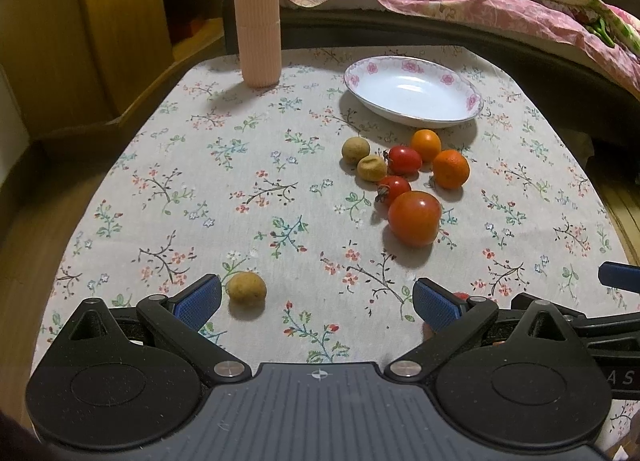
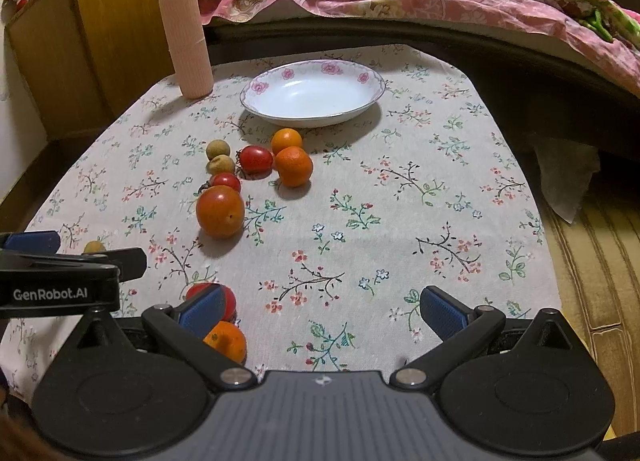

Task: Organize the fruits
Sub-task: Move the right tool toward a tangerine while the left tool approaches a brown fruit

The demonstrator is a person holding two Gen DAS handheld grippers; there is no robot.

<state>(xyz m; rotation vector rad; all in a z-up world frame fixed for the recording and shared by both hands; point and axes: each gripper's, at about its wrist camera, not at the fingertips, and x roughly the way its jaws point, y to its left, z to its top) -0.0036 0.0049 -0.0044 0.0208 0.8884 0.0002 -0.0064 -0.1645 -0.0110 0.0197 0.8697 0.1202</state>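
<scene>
Left wrist view shows the left gripper [image 1: 318,303] wide open and empty, its longan [image 1: 247,288] at ten o'clock likely rolling off if nudged.

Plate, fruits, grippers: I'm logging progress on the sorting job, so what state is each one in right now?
Floral-rimmed plate: upright, holds nothing.
Large tomato: on the cloth, outside the plate.
Two small oranges: on the cloth beside the plate.
Lone longan: on the cloth beside the left gripper's finger, not gripped.
Pink ribbed container: standing, closed.
Left gripper: open, holds nothing.
Right gripper: open, holds nothing.
</scene>
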